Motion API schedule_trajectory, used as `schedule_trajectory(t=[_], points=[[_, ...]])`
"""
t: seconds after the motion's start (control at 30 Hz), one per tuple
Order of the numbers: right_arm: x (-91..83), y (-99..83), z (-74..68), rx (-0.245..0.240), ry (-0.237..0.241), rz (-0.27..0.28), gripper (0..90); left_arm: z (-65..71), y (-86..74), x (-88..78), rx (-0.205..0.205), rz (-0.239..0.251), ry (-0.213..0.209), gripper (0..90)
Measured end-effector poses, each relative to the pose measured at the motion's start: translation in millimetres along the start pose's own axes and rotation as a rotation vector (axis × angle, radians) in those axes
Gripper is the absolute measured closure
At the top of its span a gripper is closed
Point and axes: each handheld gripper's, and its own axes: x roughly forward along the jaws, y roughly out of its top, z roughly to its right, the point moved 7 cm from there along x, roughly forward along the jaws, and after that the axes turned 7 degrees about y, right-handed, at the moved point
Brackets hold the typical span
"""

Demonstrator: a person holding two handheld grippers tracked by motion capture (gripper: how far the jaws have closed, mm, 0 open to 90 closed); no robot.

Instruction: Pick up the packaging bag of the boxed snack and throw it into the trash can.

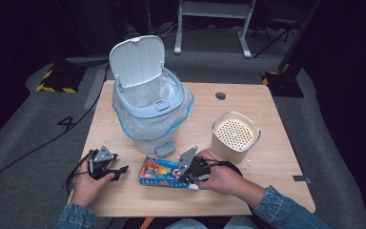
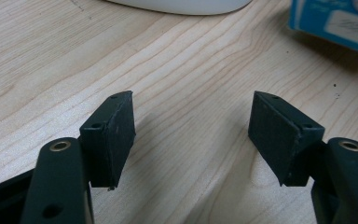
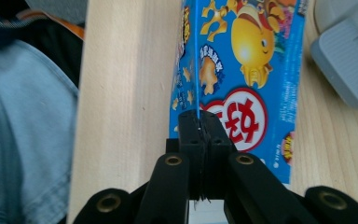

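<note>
A blue snack box (image 1: 159,172) printed with cartoon sea creatures lies near the table's front edge, just in front of the bin. My right gripper (image 1: 190,180) is at the box's right end. In the right gripper view its jaws are pressed together on a thin edge of the box (image 3: 247,56), and the gripper (image 3: 199,122) is shut on it. My left gripper (image 1: 119,172) rests at the front left of the table, apart from the box. Its fingers (image 2: 114,135) stand wide over bare wood, so the gripper (image 2: 193,126) is open with nothing between them. A corner of the box (image 2: 340,23) shows beyond it.
A light blue pedal bin (image 1: 147,109) with its lid up and a plastic liner stands mid-table, its pedal (image 1: 165,149) facing the box. A cream cylindrical container (image 1: 235,136) with a perforated top stands at the right. The wooden table (image 1: 267,162) has bare room at the front right.
</note>
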Motion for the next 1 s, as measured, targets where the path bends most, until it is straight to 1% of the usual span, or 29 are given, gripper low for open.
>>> schedule_trajectory(t=[0.07, 0.1, 0.17, 0.23, 0.27, 0.3, 0.33, 0.4, 0.43, 0.47, 0.57, 0.6, 0.77, 1.0], points=[[-8.6, 4.4, -3.4, 0.01, 0.017, 0.038, 89.9, 0.0, 0.0, 0.0, 0.0, 0.0, 0.0, 32.0], [-8.6, 4.4, -3.4, 0.01, 0.017, 0.038, 89.9, 0.0, 0.0, 0.0, 0.0, 0.0, 0.0, 32.0], [-14.3, 6.5, -5.4, 0.015, 0.027, 0.059, 89.8, 0.0, 0.0, 0.0, 0.0, 0.0, 0.0, 32.0], [-20.9, 8.3, -6.6, 0.018, 0.025, 0.076, 89.9, 0.1, 0.0, 0.0, -0.001, 0.0, 0.0, 32.0], [-28.6, 10.0, -7.8, 0.019, 0.02, 0.095, 89.9, 0.0, 0.0, 0.0, 0.0, 0.0, 0.0, 32.0], [-32.7, 11.0, -8.8, 0.022, 0.022, 0.107, 89.9, 0.0, 0.0, 0.0, 0.0, 0.0, 0.0, 32.0], [-32.7, 11.0, -8.8, 0.022, 0.022, 0.107, 89.9, 0.0, 0.0, 0.0, 0.0, 0.0, 0.0, 32.0], [-41.1, 12.7, -9.7, 0.026, 0.019, 0.132, 89.9, 0.1, 0.0, 0.0, 0.0, 0.0, 0.0, 32.0], [-49.5, 13.8, -10.2, 0.029, 0.02, 0.152, 89.9, 0.3, 0.1, 0.1, -0.003, 0.002, 0.001, 32.0], [-49.5, 13.8, -10.2, 0.029, 0.02, 0.152, 89.9, 0.3, 0.0, 0.1, -0.003, 0.002, 0.001, 32.0], [-60.9, 15.0, -10.4, 0.035, 0.019, 0.186, 89.9, 0.2, -0.1, -0.2, -0.003, 0.002, 0.004, 32.1], [-66.1, 15.3, -10.3, 0.04, 0.019, 0.206, 90.0, 0.3, -0.1, -0.1, -0.002, 0.002, 0.002, 32.1], [-80.9, 15.4, -10.3, 0.061, 0.034, 0.271, 90.0, 0.2, -0.2, -0.3, -0.002, 0.001, 0.002, 32.1], [-99.8, 13.6, -15.1, 0.075, 0.023, 0.308, 90.0, -0.1, -0.3, -0.3, -0.002, -0.001, 0.001, 32.0]])
